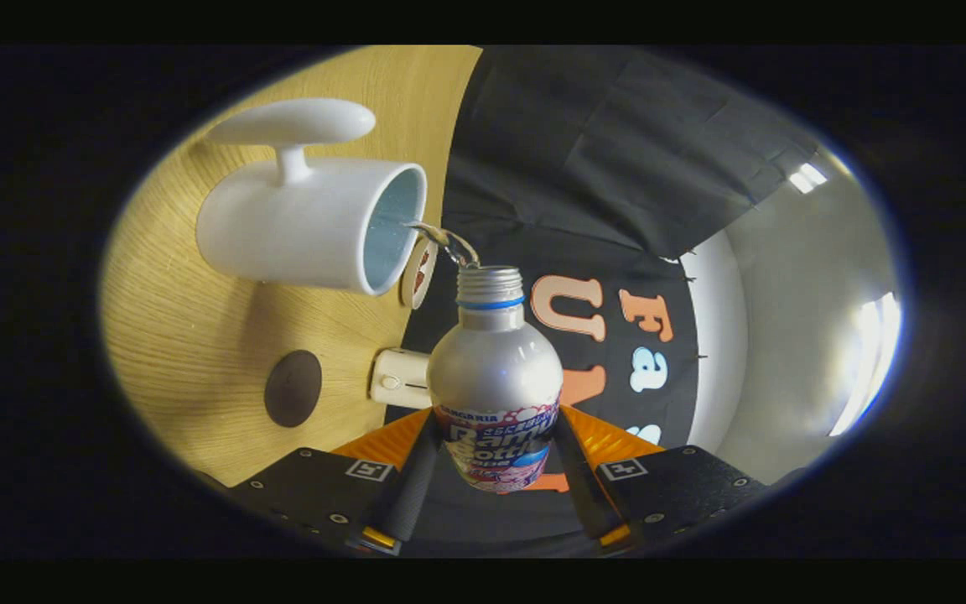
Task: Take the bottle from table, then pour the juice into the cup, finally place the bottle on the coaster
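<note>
Bottle (495,377) clamped between both fingers of the gripper (495,470), jaws closed snug on its labelled lower body, tipped over with the open neck pointing ahead. Liquid stream (449,243) runs from its mouth into the white cup (307,226) on the wooden table (189,352). Dark round coaster (293,387) sits nearer, left of the bottle.

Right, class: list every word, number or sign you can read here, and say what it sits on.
bottle label: its print is curved and partly hidden by the fingers of the gripper clamped on it, so it is not reliably readable.
cup: plain, no text.
coaster: no text.
</note>
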Demonstrator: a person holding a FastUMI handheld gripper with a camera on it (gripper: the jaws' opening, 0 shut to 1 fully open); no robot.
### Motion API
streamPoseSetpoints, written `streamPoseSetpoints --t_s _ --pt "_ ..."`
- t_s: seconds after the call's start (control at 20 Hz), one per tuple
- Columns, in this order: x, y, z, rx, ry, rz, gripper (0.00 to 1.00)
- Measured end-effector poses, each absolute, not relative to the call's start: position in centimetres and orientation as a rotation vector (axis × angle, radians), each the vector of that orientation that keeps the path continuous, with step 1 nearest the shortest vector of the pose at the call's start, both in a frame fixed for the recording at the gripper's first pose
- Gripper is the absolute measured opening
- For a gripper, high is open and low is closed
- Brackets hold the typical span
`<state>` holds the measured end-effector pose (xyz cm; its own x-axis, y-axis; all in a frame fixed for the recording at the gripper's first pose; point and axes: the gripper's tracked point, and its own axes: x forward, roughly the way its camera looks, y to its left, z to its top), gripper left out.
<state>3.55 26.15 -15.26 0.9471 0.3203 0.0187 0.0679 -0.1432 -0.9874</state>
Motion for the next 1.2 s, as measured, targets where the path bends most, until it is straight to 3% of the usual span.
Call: streamPoseSetpoints --t_s 1.2 --pt "4.1 26.0 -13.6 -1.811 -0.340 0.211 0.74"
